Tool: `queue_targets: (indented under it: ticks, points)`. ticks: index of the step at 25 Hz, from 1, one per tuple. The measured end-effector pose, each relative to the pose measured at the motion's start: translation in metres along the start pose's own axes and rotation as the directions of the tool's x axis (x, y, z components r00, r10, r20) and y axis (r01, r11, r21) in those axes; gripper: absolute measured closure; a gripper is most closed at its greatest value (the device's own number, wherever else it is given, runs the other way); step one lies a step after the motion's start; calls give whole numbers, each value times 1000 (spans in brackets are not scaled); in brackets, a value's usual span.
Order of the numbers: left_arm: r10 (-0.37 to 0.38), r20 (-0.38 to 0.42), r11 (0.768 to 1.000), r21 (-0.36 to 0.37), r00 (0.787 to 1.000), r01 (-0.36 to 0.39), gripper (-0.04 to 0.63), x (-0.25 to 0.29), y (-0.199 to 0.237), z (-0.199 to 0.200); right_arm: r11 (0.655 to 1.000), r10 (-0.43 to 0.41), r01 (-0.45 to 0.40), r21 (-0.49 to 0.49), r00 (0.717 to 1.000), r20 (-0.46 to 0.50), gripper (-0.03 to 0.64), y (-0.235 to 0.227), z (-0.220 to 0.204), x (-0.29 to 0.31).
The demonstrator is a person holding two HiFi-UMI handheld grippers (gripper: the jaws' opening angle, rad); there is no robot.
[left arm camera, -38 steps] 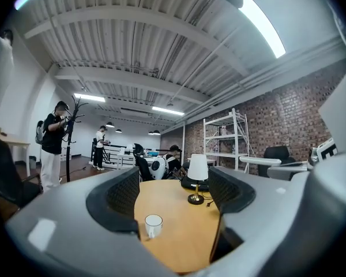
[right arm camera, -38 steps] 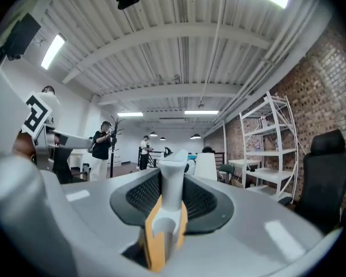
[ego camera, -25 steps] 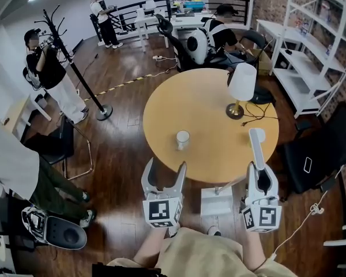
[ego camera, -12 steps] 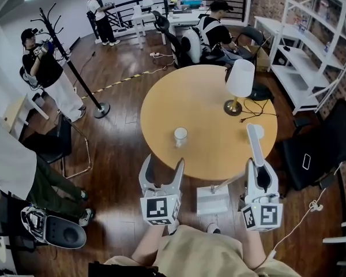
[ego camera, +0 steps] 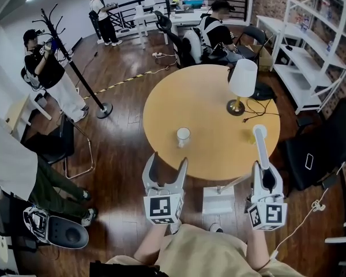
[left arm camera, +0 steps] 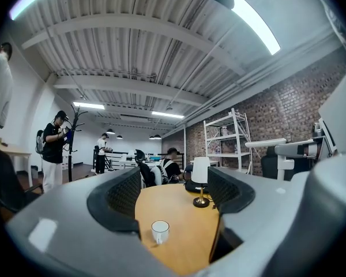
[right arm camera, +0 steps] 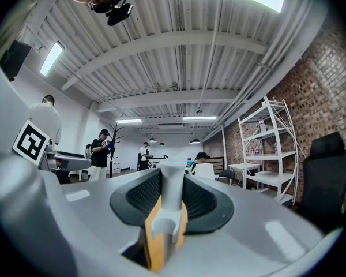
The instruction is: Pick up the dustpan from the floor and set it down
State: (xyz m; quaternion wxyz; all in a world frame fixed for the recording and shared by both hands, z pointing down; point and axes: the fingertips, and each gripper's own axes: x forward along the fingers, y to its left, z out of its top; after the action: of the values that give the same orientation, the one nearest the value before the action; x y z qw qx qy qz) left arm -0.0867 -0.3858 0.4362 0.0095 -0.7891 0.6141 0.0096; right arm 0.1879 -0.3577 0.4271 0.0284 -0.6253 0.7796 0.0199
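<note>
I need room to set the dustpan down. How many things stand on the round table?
2. A white cup just left of the middle of the table, and a lamp toward its far right side. Nothing else seems hidden there.

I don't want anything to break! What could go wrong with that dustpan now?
The right gripper is shut on the dustpan's long handle, whose tip pokes over the table near the lamp; swinging it might knock that over. The dustpan hangs beside the table edge and could bump it.
</note>
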Motion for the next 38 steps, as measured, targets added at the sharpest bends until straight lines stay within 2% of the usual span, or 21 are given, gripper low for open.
queue_targets:
  ticks: [8,13,17,25,30,33,36,38]
  points:
    - [-10,-7,1000,4,1000,10,252,7,-7,-1,1000,-5,4,-11,993,-117,499,-21,-53,-2]
    - [-12,-15,1000,-2,1000,12,253,8,-8,-2,1000,-2,-4,-26,977,-214,500,-31,-112,-6]
    - [-20,-13,1000,6,1000,20,253,11,-13,0,1000,6,-14,-24,953,-301,500,-41,-171,-8]
    - [-14,-28,1000,25,1000,15,253,4,-13,1,1000,6,-7,0,883,-469,500,-53,-273,-2]
    - [-4,-37,999,39,999,6,255,1,-12,-1,999,42,-49,2,841,-540,500,-53,-311,4]
    - [1,-38,999,44,999,1,255,0,-12,-1,997,64,-74,8,806,-589,500,-48,-334,8]
    - [4,-43,999,53,999,-2,255,-1,-11,-2,998,54,-57,17,756,-652,499,-43,-360,4]
    - [8,-47,998,62,999,-5,255,-4,-11,-4,999,41,-41,14,748,-663,500,-41,-370,1]
